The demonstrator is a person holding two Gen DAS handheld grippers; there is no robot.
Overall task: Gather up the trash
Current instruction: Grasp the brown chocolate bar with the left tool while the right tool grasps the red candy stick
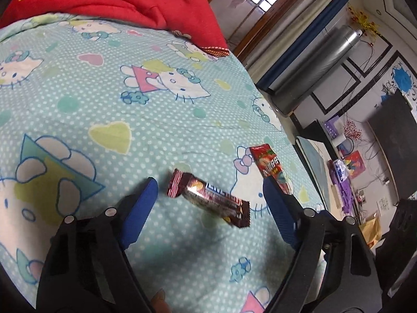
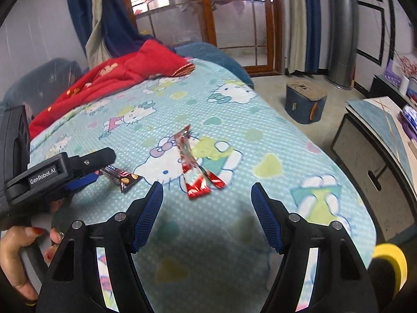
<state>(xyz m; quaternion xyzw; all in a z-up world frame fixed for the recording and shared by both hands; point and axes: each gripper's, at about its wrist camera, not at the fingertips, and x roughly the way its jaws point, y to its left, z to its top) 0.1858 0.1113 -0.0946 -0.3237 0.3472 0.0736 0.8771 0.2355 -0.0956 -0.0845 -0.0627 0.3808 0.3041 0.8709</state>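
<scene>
On the bed [image 2: 260, 130], the brown bar [image 1: 208, 198] lies crinkled and glossy between the spread fingers of the left gripper [image 1: 211, 185], untouched. Right of the bar lies the red wrapper [image 2: 194, 167], long, flat and torn at its near end, just ahead of the right gripper [image 2: 207, 190], whose fingers are also apart. Bare sheet surrounds both pieces; the bed's edge curves down well right of the wrapper.

The bed [image 2: 273, 140], under a cat-print sheet, carries a brown snack wrapper [image 1: 208, 195], a red wrapper [image 2: 194, 167] near it, and a red blanket [image 2: 117, 78] farther back.
</scene>
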